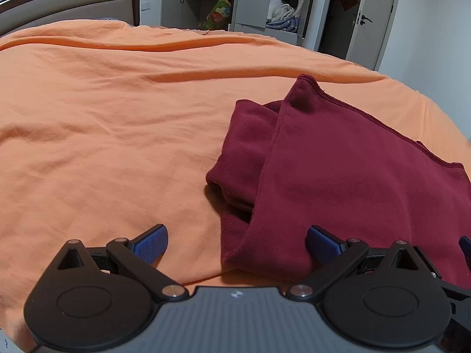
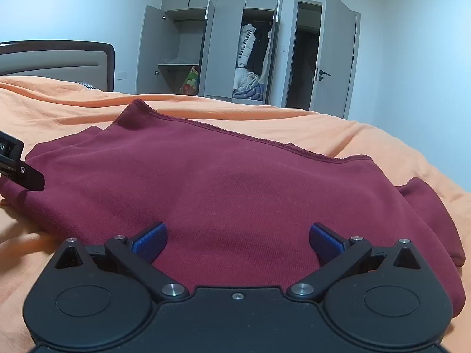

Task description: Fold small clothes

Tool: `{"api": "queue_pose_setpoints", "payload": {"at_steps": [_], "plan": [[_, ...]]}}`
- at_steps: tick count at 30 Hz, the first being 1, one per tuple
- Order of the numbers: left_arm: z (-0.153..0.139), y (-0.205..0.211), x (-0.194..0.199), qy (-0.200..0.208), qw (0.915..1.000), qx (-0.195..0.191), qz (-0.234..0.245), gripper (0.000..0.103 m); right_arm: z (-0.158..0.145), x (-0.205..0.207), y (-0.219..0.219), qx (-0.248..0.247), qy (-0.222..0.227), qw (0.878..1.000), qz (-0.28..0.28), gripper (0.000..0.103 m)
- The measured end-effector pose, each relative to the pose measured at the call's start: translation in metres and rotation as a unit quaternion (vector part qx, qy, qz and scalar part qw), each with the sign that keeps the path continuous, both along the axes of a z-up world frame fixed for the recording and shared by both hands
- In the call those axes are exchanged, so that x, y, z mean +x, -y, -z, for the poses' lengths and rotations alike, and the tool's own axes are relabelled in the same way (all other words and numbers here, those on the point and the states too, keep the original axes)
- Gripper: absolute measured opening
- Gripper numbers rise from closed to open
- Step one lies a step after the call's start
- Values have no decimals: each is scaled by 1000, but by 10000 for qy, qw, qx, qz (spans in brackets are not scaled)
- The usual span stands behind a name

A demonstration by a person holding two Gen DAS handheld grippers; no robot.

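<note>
Hovering low at the near edge of the bed (image 1: 103, 123), both claws stand with their jaws spread wide and nothing between them. The left claw (image 1: 237, 242) sits over the near left corner of the maroon garment (image 1: 353, 176), one blue pad above the orange sheet and the other above the cloth; the right claw (image 2: 238, 241) hangs over the middle of the same garment's near edge.

The garment lies partly folded on the sheet. A ribbed sleeve (image 1: 235, 158) is tucked under the left side, and a stitched hem (image 2: 241, 136) runs across the far edge. On the right a loose lobe of fabric sticks out; it may be the other sleeve, though the lens bends that side too much to be sure.

The fold to make now, I judge, takes the near edge over to the far hem. To do it well, each claw should pinch every layer at its own near corner, lift evenly, carry the cloth across without dragging the tucked sleeve loose, and lay edge on edge.

Beyond the bed stands an open wardrobe (image 2: 223, 47).
</note>
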State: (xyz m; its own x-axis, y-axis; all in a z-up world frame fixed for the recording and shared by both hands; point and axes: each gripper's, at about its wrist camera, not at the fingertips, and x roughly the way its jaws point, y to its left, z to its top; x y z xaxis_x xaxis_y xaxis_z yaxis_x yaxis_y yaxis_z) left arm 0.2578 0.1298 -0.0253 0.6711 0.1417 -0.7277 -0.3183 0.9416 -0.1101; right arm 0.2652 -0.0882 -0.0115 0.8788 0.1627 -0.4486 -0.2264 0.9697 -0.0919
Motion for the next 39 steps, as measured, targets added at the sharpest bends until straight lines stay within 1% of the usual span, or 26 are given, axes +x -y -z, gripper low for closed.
{"api": "queue_pose_setpoints", "payload": {"at_steps": [6, 8, 13, 15, 17, 18, 19, 22, 23, 24, 25, 36, 39], "plan": [[2, 4, 1, -28, 10000, -32, 41, 103, 1, 0, -2, 28, -1, 10000, -1, 103], [3, 6, 1, -36, 9999, -103, 110, 103, 1, 0, 0, 46, 1, 10000, -4, 103], [5, 8, -2, 72, 9968, -707, 372, 102, 1, -1, 0, 65, 6, 10000, -5, 103], [7, 8, -3, 123, 9959, -809, 380, 102, 1, -1, 0, 65, 7, 10000, -5, 103], [7, 7, -4, 173, 9955, -863, 336, 100, 1, -1, 0, 75, 14, 10000, -9, 103], [7, 6, -4, 194, 9953, -897, 301, 95, 1, -1, 0, 77, 15, 10000, -9, 103], [7, 5, -4, 214, 9952, -926, 236, 93, 2, -1, 0, 77, 16, 10000, -9, 103], [6, -2, -6, 280, 9939, -1065, 24, 77, 2, -1, 0, 75, 14, 10000, -8, 103], [6, -4, -6, 287, 9937, -1084, -29, 75, 2, -1, 0, 75, 15, 10000, -8, 103], [5, -5, -6, 288, 9937, -1083, -57, 69, 2, -1, 0, 75, 14, 10000, -8, 103], [5, -5, -5, 284, 9938, -1069, -63, 67, 2, -1, 0, 76, 15, 10000, -8, 103], [5, -8, -3, 275, 9930, -1139, -133, 68, 2, -1, 0, 83, 20, 10000, -9, 103], [5, -6, -2, 282, 9935, -1091, -131, 66, 2, -1, 1, 84, 14, 10000, -6, 103]]}}
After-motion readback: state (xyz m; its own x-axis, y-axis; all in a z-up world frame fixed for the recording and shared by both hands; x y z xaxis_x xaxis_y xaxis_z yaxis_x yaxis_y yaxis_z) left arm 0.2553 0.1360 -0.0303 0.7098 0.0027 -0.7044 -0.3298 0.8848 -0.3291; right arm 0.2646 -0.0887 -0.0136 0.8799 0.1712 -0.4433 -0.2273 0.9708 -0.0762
